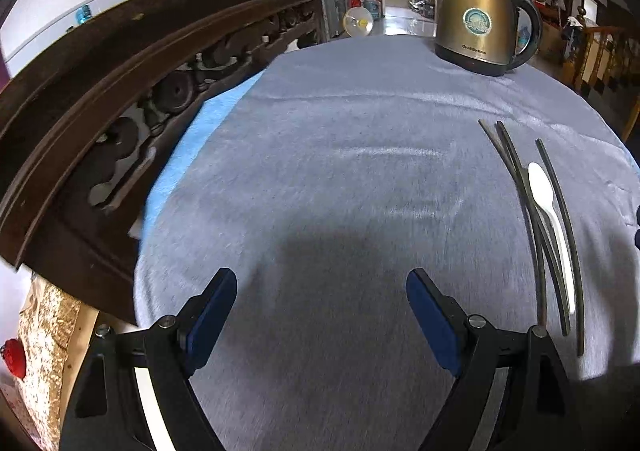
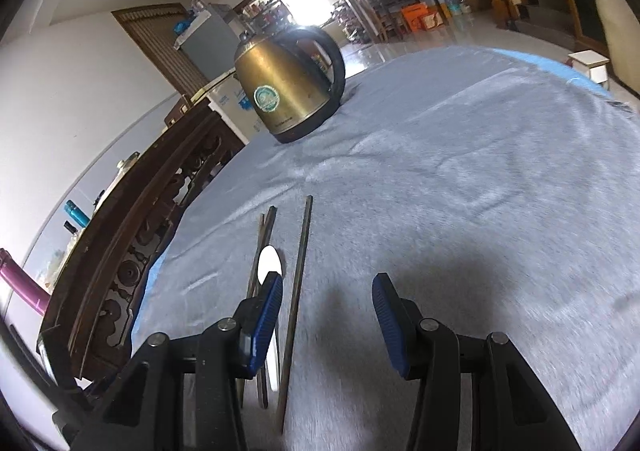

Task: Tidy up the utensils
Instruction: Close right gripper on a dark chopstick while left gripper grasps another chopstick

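Three dark chopsticks and a white plastic spoon lie side by side on the grey tablecloth, to the right of my left gripper. That gripper hangs open above bare cloth with nothing between its blue pads. In the right wrist view the chopsticks and the spoon run lengthwise under and beside the left finger of my right gripper. It is open, its jaws half apart, and one chopstick lies on the cloth just inside its left finger, untouched.
A brass-coloured electric kettle with a black handle stands at the far side of the table. A carved dark wooden chair back borders the table's left edge. Blue cloth shows under the grey one there.
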{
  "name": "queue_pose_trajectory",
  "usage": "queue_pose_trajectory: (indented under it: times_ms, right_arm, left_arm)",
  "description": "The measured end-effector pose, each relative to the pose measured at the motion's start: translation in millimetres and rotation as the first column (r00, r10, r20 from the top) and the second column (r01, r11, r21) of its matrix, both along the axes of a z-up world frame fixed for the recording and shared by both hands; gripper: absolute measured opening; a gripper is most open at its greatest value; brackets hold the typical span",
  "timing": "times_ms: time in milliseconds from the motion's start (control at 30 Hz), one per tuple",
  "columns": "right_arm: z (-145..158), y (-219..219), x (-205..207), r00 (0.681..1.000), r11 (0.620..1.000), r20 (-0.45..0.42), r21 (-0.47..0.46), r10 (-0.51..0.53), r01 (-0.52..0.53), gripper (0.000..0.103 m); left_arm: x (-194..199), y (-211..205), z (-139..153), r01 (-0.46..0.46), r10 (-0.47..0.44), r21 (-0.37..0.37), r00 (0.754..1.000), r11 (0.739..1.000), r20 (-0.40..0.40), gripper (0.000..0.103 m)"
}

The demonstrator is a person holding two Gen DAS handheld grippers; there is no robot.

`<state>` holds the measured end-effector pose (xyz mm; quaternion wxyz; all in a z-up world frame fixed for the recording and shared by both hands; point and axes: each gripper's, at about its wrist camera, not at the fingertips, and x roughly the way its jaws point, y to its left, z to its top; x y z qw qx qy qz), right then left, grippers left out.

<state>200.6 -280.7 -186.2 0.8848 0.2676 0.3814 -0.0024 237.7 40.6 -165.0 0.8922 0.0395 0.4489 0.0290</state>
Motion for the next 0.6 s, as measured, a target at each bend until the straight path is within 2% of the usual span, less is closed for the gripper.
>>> queue_pose_trajectory:
  times_ms: [133, 267, 433, 600]
  right_arm:
    - [-9.4, 2.2, 25.2, 0.998, 0.999, -0.029, 0.017, 0.047, -0.046, 0.050]
    - [-17.1, 6.4, 47.3, 0.995, 0.997, -0.048, 0.008, 0.082, -0.082, 0.050]
    - [-27.5, 16.3, 86.4, 0.982, 0.987, -0.106, -0.032, 0.155, -0.159, 0.049]
    - [-27.6, 23.5, 121.4, 0.971, 0.976, -0.153, -0.081, 0.186, -0.200, 0.037]
  left_arm:
    - [24.9, -7.0, -5.3, 0.073, -0.075, -0.069, 0.997, 0.995, -0.024, 0.087]
    - [47.1, -24.4, -6.2, 0.175, -0.181, -0.134, 0.983, 0.975, -0.033, 0.087]
    - [80.7, -48.4, -3.9, 0.237, -0.245, -0.135, 0.968, 0.962, -0.045, 0.087]
    - [112.0, -65.5, 3.5, 0.269, -0.277, -0.111, 0.959, 0.957, -0.060, 0.087]
